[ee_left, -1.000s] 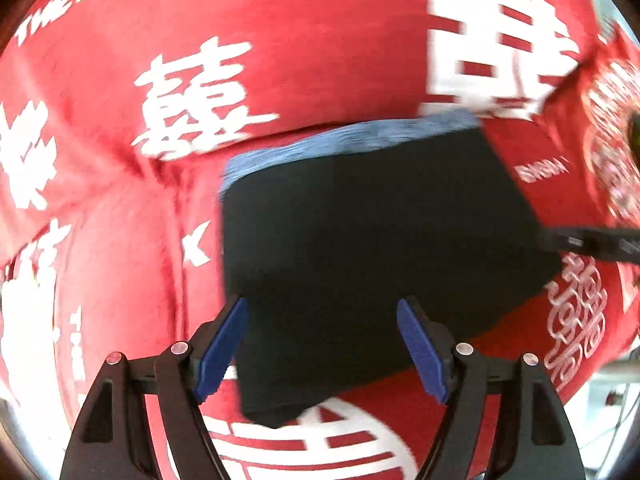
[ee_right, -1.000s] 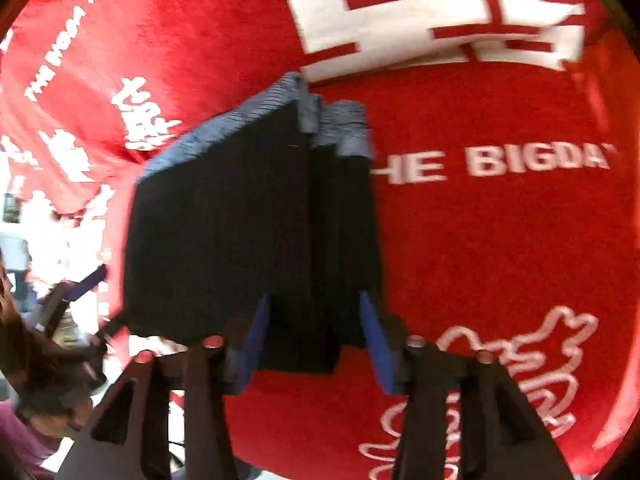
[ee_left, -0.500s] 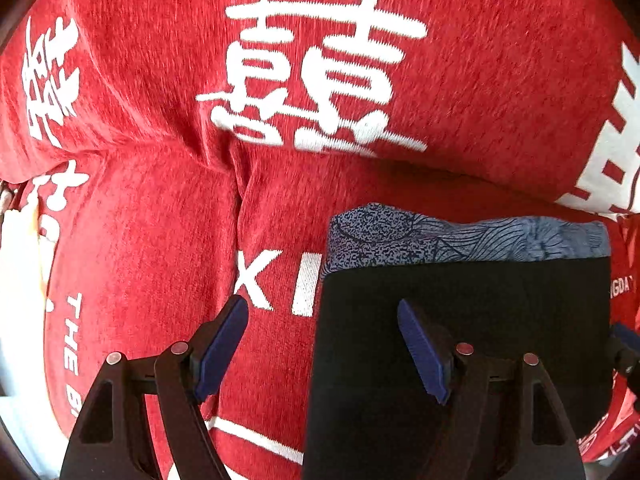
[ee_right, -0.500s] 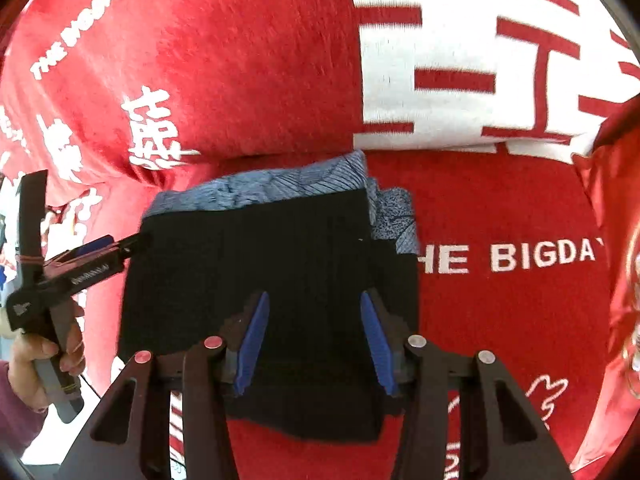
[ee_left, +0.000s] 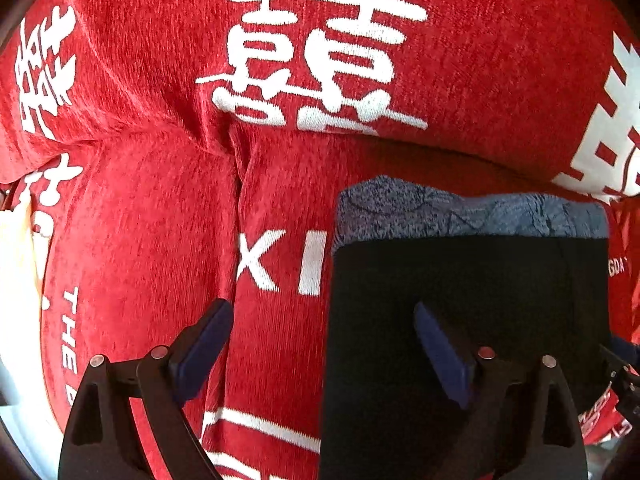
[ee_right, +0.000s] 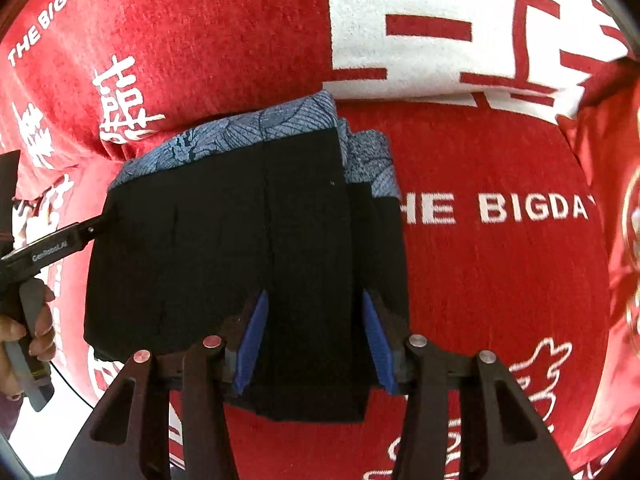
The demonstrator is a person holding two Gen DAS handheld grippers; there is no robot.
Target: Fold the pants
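Folded black pants (ee_left: 460,320) with a blue patterned waistband (ee_left: 472,212) lie flat on a red cover (ee_left: 160,220) printed with white characters and the words "THE BIGDAY". The waistband is at the edge of the bundle farthest from both sets of fingers.

In the left wrist view, the left gripper (ee_left: 320,344) points down at the cover, and its fingers, which have just been opening, stand wide apart. The left finger (ee_left: 200,348) hangs over bare red cloth, clear of the pants; the right finger (ee_left: 440,356) is over the black fabric. The left edge of the pants runs between the two fingers, nearer the right one. Nothing is pinched between them.

In the right wrist view, the right gripper (ee_right: 312,340) is over the near edge of the bundle, its blue-padded fingers (ee_right: 252,340) set at a middling width with the black fabric between them. Whether the pads press on the cloth or merely straddle it cannot be told. The bundle reaches past the left finger to the left, and only a little past the right finger. At the far left, a person's hand (ee_right: 24,332) holds the handle of the left gripper, whose tip sits at the left edge of the pants.
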